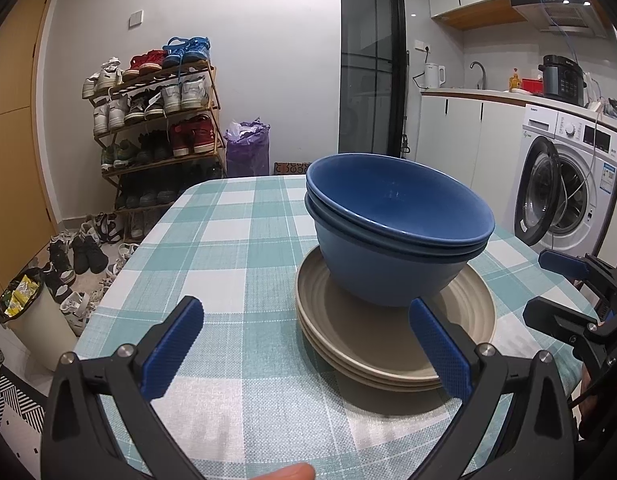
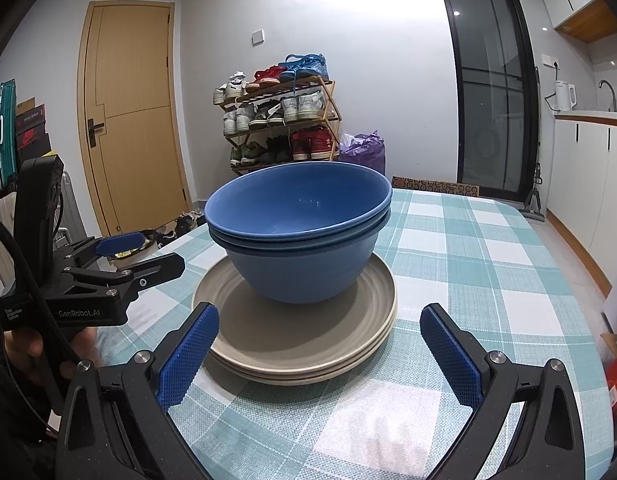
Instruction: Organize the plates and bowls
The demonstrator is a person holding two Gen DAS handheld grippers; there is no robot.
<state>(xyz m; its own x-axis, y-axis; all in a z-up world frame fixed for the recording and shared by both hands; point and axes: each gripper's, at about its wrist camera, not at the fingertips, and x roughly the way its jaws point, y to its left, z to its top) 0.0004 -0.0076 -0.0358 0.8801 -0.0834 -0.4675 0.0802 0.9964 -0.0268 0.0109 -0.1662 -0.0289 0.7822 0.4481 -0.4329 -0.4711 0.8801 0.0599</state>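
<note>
Two nested blue bowls [image 1: 396, 232] [image 2: 300, 232] stand on a stack of beige plates [image 1: 388, 344] [image 2: 300, 340] on a table with a teal checked cloth [image 1: 236, 240] [image 2: 488, 264]. My left gripper [image 1: 308, 344] is open, just short of the plates, its right finger near the stack's front rim. It also shows at the left of the right wrist view as the left gripper [image 2: 156, 248], open. My right gripper [image 2: 320, 344] is open in front of the plates with nothing between its fingers. In the left wrist view, the right gripper [image 1: 544, 284] stands at the right edge.
A shoe rack [image 1: 156, 120] [image 2: 280, 116] and loose shoes stand beyond the table's far left. A lined bin [image 1: 32, 320] sits on the floor at left. A washing machine [image 1: 564, 184] with its door open is at right. A hand [image 2: 32, 352] holds the left gripper.
</note>
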